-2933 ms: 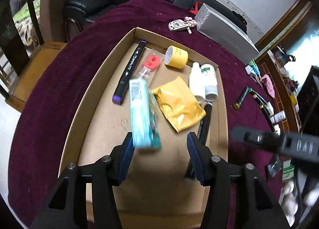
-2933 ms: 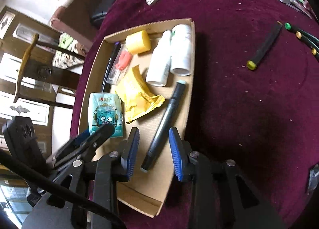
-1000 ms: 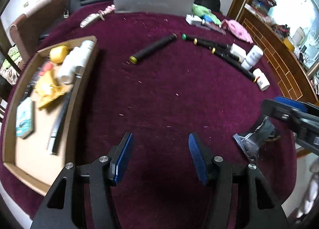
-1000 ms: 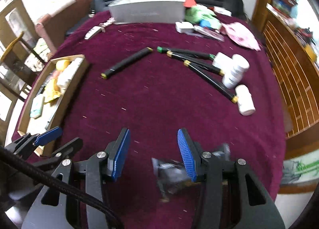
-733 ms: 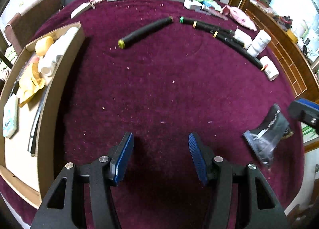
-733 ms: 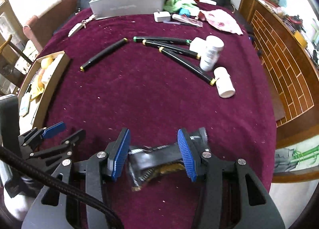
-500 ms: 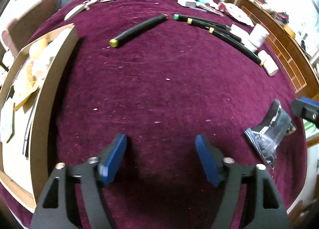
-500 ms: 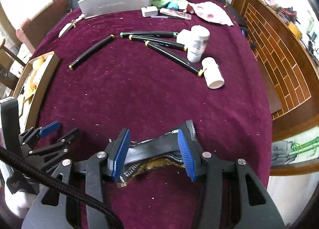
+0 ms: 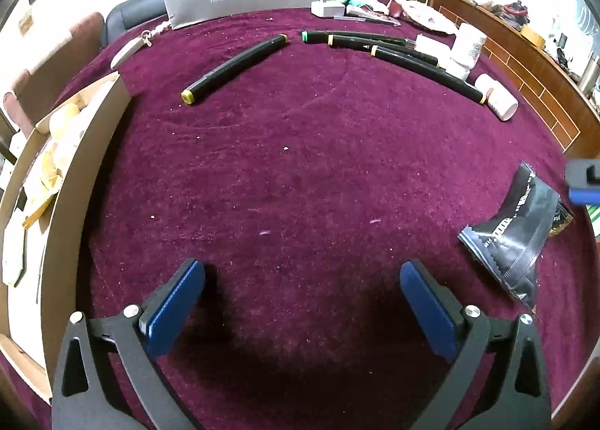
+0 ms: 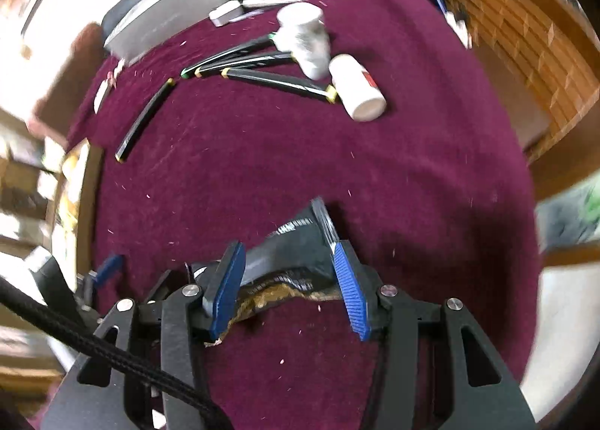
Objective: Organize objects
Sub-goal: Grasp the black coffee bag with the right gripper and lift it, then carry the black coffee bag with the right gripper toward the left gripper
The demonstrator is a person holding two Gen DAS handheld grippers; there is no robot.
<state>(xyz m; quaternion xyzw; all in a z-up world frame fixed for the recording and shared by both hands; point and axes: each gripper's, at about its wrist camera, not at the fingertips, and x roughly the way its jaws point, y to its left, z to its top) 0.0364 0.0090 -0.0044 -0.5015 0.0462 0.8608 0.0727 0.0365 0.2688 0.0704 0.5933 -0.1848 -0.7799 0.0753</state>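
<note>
black packet [image 10: 296, 242] | in right tool [image 10: 287, 289] | near table edge [image 9: 585, 366]

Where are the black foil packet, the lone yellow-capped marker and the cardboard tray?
black foil packet [image 9: 519, 227], left wrist view, middle of its glossy face.
yellow-capped marker [image 9: 234, 68], left wrist view, mid-barrel.
cardboard tray [image 9: 84, 164], left wrist view, near side wall.

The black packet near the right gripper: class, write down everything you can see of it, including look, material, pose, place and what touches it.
The black packet is a glossy, crinkled plastic pouch with white lettering, a serrated end and brownish contents showing along one edge. It sits between the jaws of the right gripper, which are shut on its sides, bowing it upward. In the left wrist view it is low over the maroon cloth near the table's right edge; whether it touches the cloth cannot be told.
</note>
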